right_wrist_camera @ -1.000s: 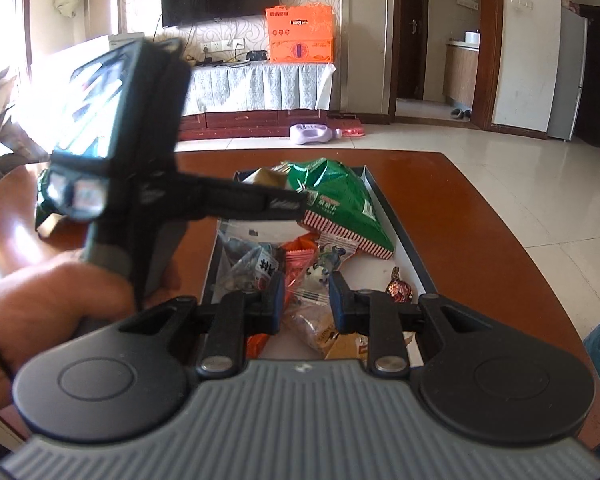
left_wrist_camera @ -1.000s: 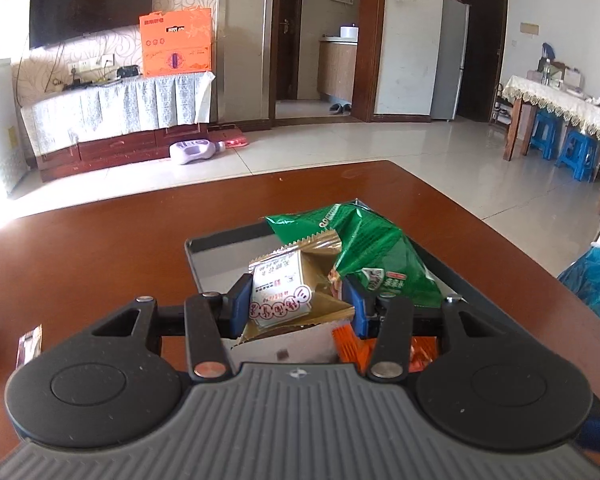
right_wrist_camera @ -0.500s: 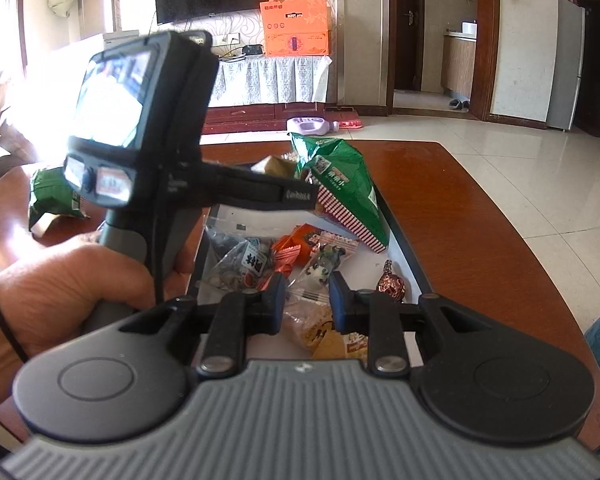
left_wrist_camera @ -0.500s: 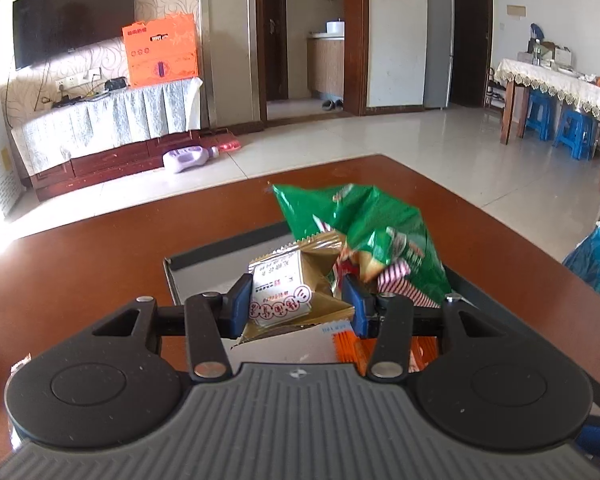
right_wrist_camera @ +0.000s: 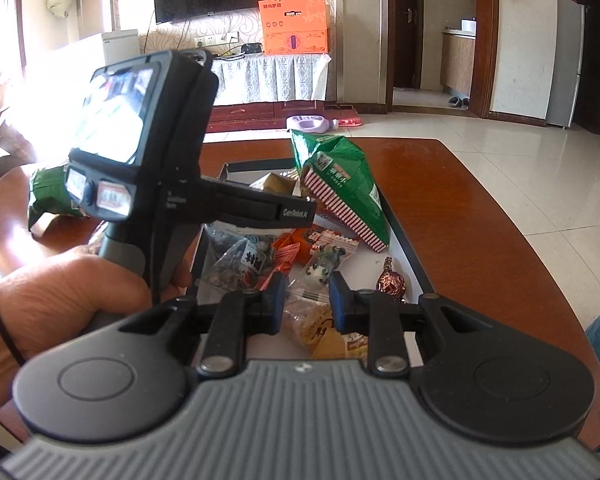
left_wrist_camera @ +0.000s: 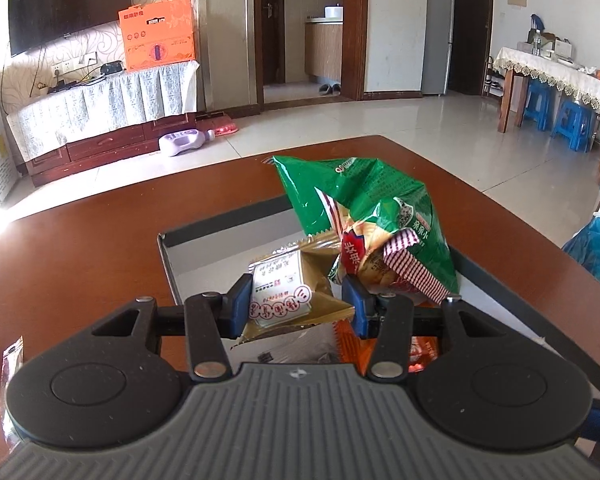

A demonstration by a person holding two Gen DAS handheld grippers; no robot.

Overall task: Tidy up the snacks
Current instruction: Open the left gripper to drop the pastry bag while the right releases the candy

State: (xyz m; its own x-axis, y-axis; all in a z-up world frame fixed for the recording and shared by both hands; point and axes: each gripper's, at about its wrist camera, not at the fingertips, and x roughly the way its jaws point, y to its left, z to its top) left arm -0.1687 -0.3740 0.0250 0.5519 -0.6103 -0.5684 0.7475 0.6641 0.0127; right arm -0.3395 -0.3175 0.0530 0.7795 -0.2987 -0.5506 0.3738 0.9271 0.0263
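Snacks sit in a dark-rimmed tray (left_wrist_camera: 168,258) w/ pale floor, on a brown wooden table (left_wrist_camera: 80,248).

L gripper (left_wrist_camera: 298,304) clenched on a gold snack packet (left_wrist_camera: 288,296) w/ white label, held over the tray's near end. Large green bag (left_wrist_camera: 364,216), red-white checked edge, leans tilted at 1 o'clock from that packet, touching it. Orange packet (left_wrist_camera: 348,340) below at 5 o'clock.

R wrist view: R gripper (right_wrist_camera: 307,306) jaws apart, nothing clamped; clear-wrapped snack (right_wrist_camera: 312,320) shows in the gap below. Red foil candy (right_wrist_camera: 392,280) at 2 o'clock on the tray floor. L hand (right_wrist_camera: 72,300) at 9 o'clock, wrapped round the other tool's handle. Second green bag (right_wrist_camera: 48,192) at 10 o'clock, on the table outside the tray.
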